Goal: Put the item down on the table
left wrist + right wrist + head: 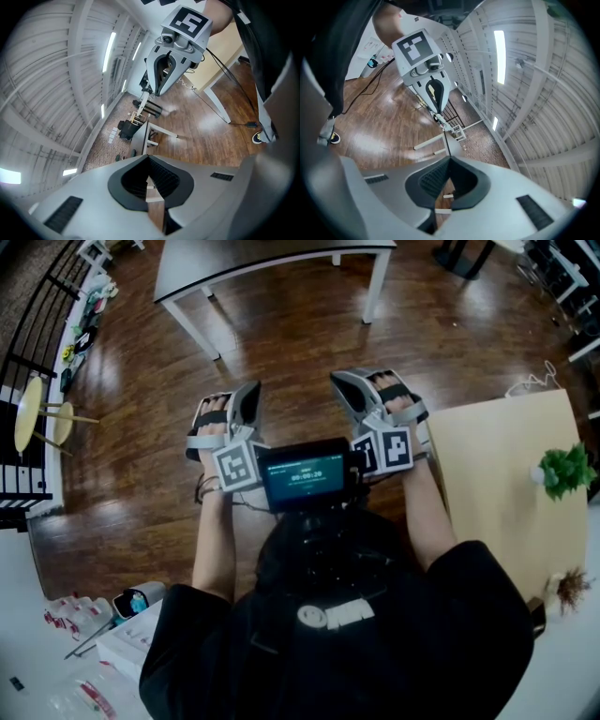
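I see the left hand-held gripper [247,401] and right hand-held gripper [352,390] both closed and empty, side by side over the wood floor [281,334], with the screen [305,474] behind them reading 00:00:20 and the beige tabletop [487,474] just right of the right one; I can't tell which item is meant.

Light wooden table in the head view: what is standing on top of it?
On the wooden table stands a small green plant; a brownish sprig shows at its near end. The person's sleeve covers the near corner.
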